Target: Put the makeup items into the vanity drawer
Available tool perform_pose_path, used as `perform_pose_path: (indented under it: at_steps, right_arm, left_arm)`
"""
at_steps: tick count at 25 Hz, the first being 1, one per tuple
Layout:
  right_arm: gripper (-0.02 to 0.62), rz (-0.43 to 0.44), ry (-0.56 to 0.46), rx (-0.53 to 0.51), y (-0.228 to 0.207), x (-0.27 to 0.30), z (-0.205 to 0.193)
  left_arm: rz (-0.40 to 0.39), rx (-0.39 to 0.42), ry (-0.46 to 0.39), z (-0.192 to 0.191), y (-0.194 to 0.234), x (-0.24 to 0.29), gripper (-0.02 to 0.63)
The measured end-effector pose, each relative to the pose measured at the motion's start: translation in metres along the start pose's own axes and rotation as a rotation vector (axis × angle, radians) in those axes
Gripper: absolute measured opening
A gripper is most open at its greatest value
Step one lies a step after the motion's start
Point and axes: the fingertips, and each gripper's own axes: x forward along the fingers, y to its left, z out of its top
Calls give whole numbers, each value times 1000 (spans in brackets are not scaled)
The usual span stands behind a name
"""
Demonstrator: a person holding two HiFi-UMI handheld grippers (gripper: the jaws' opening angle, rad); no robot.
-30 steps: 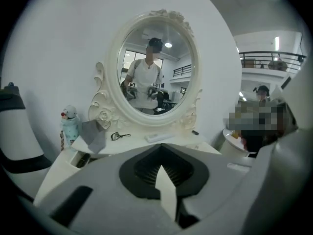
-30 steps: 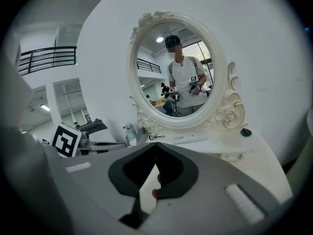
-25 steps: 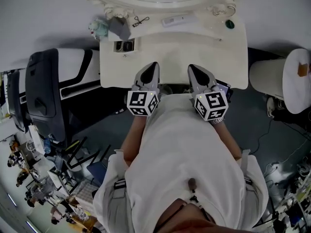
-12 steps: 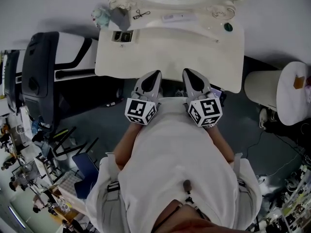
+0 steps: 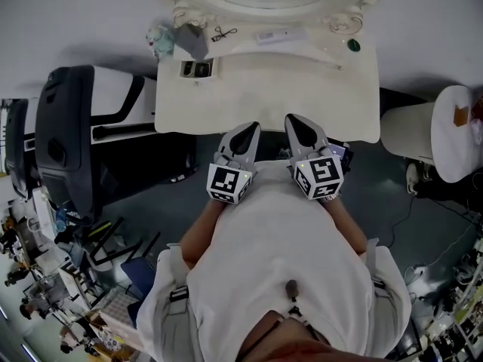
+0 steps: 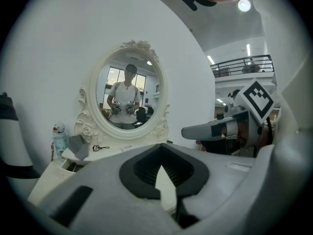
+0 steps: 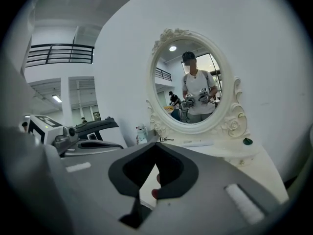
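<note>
The white vanity (image 5: 302, 96) stands ahead under an oval mirror (image 6: 128, 98). On its back ledge lie a black eyelash curler (image 5: 220, 33), a white stick (image 5: 281, 34) and a small green item (image 5: 353, 45). A small drawer (image 5: 197, 69) stands open at the top's left, beside a grey object (image 5: 192, 42) and a little teal bottle (image 5: 159, 40). My left gripper (image 5: 246, 131) and right gripper (image 5: 299, 124) hover side by side at the vanity's front edge. Both are shut and hold nothing. A small red thing (image 7: 155, 193) shows through the right jaws' gap; I cannot tell what it is.
A black treadmill-like machine (image 5: 64, 138) stands left of the vanity. A round white stool or bin (image 5: 441, 130) sits at the right. Dark clutter (image 5: 341, 154) lies under the vanity near my right gripper. Cables run over the grey floor at the right.
Both grippers stay shut at the vanity's front edge. The left one has drifted slightly right, closer to the right one, and the head view has shifted a little.
</note>
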Motion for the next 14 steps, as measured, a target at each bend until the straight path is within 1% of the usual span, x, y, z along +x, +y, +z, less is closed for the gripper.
perform_pose_path:
  at_steps: [3, 7, 14]
  right_arm:
    - [5, 16, 1, -40, 37, 19, 4]
    - [5, 15, 9, -46, 78, 40, 3]
    - [5, 3, 22, -72, 140, 72, -5]
  left_arm:
    - [9, -36, -12, 2, 32, -23, 6]
    - [11, -69, -6, -1, 69, -53, 6]
    - [9, -92, -2, -10, 121, -101, 6]
